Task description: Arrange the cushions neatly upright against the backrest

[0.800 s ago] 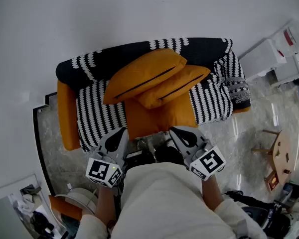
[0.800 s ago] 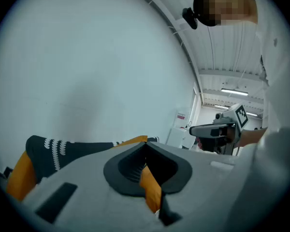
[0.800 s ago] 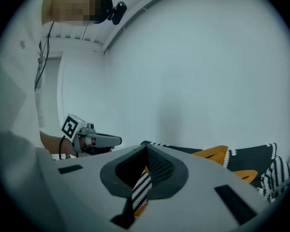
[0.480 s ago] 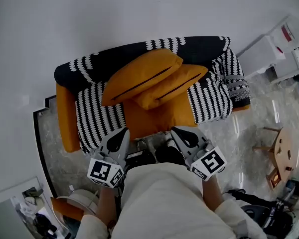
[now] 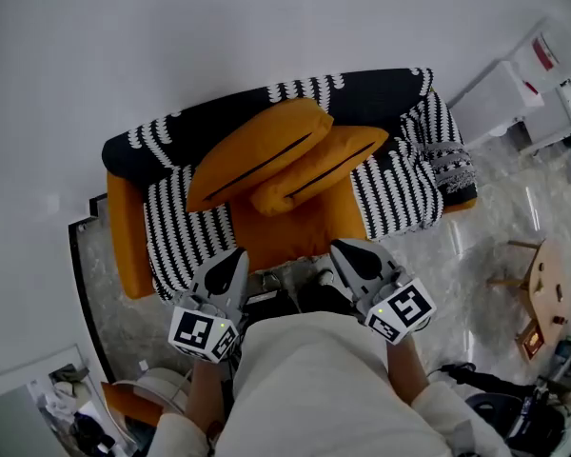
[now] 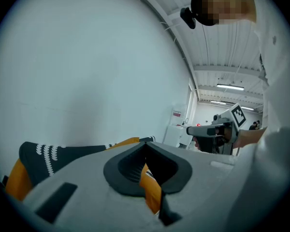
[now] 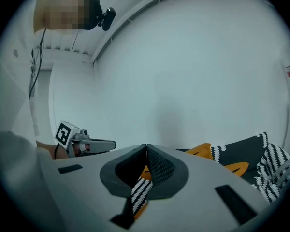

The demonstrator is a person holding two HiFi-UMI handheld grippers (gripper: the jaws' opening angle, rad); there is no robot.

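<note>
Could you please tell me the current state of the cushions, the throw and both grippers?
left cushion: slanted, not upright, leaning back on the sofa.
right cushion: slanted, lying against the left cushion.
throw: draped over the sofa, middle of the seat bare.
left gripper: shut, empty, short of the sofa.
right gripper: shut, empty, short of the sofa.
</note>
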